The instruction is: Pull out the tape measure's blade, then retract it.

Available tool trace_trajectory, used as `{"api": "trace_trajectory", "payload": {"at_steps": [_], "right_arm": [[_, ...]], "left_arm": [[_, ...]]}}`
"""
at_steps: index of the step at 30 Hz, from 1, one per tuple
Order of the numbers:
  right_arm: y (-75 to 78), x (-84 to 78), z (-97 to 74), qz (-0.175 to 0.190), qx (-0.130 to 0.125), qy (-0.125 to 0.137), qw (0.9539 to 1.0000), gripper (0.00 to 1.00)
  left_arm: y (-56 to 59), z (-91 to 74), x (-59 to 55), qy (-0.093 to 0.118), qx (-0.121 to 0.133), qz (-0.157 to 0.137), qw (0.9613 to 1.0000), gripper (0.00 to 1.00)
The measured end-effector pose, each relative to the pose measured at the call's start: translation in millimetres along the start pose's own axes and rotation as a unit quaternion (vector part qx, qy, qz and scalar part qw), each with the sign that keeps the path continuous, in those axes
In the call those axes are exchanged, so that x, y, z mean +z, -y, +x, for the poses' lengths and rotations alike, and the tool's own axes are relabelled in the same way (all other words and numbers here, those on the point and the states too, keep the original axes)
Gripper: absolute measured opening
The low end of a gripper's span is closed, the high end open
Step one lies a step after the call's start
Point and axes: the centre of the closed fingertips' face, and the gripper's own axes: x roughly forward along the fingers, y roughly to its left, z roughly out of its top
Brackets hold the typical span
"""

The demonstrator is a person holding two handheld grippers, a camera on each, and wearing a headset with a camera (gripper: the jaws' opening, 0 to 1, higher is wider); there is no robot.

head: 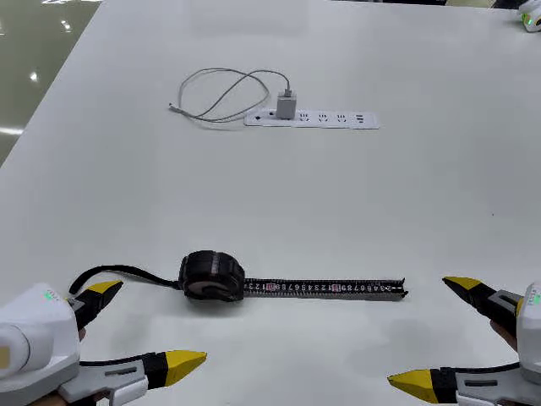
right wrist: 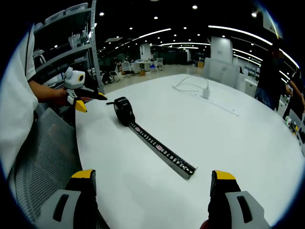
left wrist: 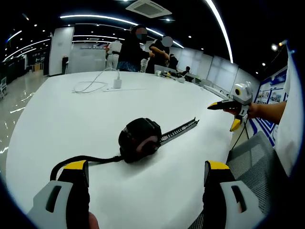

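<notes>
A black tape measure [head: 211,276] lies on the white table [head: 279,186], its blade [head: 325,288] pulled out to the right and lying flat, its wrist strap [head: 114,273] trailing left. My left gripper [head: 152,326] is open at the bottom left, a little short of the case [left wrist: 139,139]. At the bottom right my right gripper [head: 431,331] stands open, apart from the blade tip [right wrist: 187,171]. In the right gripper view the blade [right wrist: 157,148] runs away to the case [right wrist: 123,109], with the left gripper [right wrist: 93,101] beyond. The right gripper [left wrist: 226,114] shows in the left gripper view.
A white power strip [head: 313,118] with a charger [head: 286,106] and a coiled white cable [head: 221,95] lies at the far middle of the table. People stand beyond the far table edge [left wrist: 138,40]. The table edge is close under both grippers.
</notes>
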Motion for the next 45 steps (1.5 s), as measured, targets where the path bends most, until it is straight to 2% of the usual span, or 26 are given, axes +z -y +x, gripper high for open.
{"api": "trace_trajectory", "payload": {"at_steps": [5,7,10,14,21,45], "right_arm": [[0.9,0.1,0.0,-0.001,0.000,0.000,1.0000,0.99],[1.4,0.5,-0.1,-0.001,-0.001,0.000,1.0000,0.99],[2.3,-0.3,-0.1,-0.001,-0.002,0.000,1.0000,0.99],[2.8,-0.4,-0.1,0.000,-0.002,0.000,1.0000,0.99],[4.4,-0.5,1.4,0.001,-0.001,0.000,1.0000,0.99],[14.9,0.2,7.6,0.002,0.002,-0.002,1.0000,0.97]], "left_arm": [[3.8,3.5,1.0,0.005,-0.001,-0.006,1.0000,0.99],[5.5,6.2,-1.8,-0.002,0.001,0.008,1.0000,0.99],[5.6,9.3,-1.5,0.001,-0.003,-0.002,1.0000,0.99],[9.0,16.2,-0.2,0.000,-0.006,-0.001,1.0000,0.99],[8.4,30.1,7.9,0.008,-0.004,-0.006,0.9999,0.99],[7.1,53.3,14.8,0.011,0.004,-0.028,0.9995,0.98]]}}
